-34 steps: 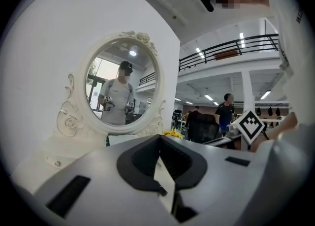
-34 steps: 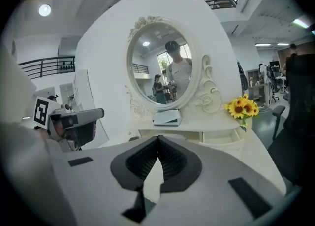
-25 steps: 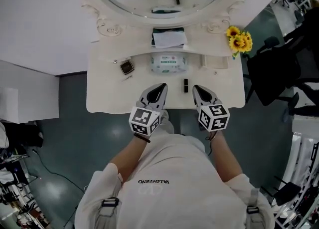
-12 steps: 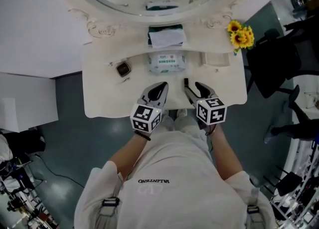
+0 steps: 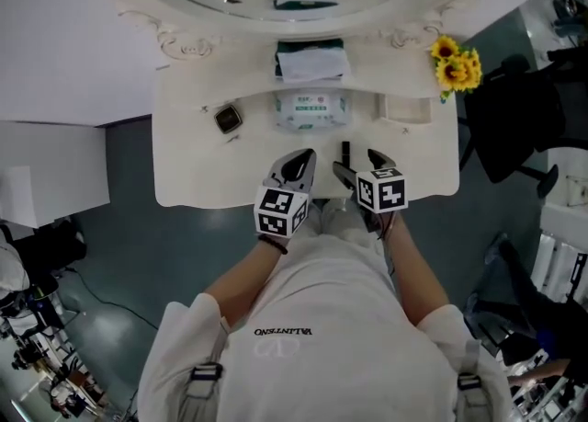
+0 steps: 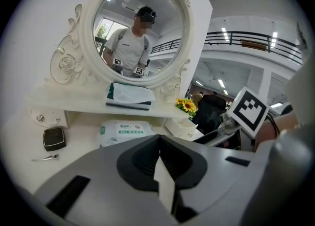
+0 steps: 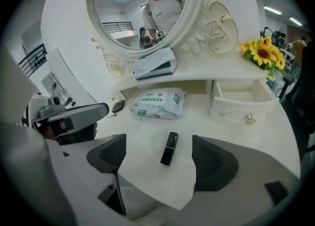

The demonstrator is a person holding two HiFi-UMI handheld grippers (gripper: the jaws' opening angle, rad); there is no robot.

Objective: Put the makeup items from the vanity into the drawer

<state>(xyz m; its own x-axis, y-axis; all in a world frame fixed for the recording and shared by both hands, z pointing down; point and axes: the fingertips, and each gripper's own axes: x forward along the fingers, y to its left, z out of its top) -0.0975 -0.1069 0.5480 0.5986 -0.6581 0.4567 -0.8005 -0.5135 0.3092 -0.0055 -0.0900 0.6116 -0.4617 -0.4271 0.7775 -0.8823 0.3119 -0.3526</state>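
At the near edge of the white vanity (image 5: 202, 167), the left gripper (image 6: 158, 144) hung with its jaws pressed together and nothing between them. Just beside it, the right gripper (image 7: 156, 146) had its jaws opening, and a black lipstick (image 7: 169, 148) lay flat on the tabletop in the gap between them, clear of both pads. Beyond the lipstick, a white and green pack of wipes (image 7: 158, 103) lay in the middle of the top. To the left of the pack sat a small dark square compact (image 6: 53, 138), with a thin metal hair clip (image 6: 45, 158) just in front of it. To the right of the pack, 1 small drawer (image 7: 242, 103) stood pulled open, its inside pale and bare where visible. On the raised shelf behind, a folded white and dark green packet (image 5: 312, 62) rested, and a bunch of sunflowers (image 5: 457, 66) stood at the shelf's right end. Farthest back rose the round mirror (image 6: 138, 28) in its carved white frame.
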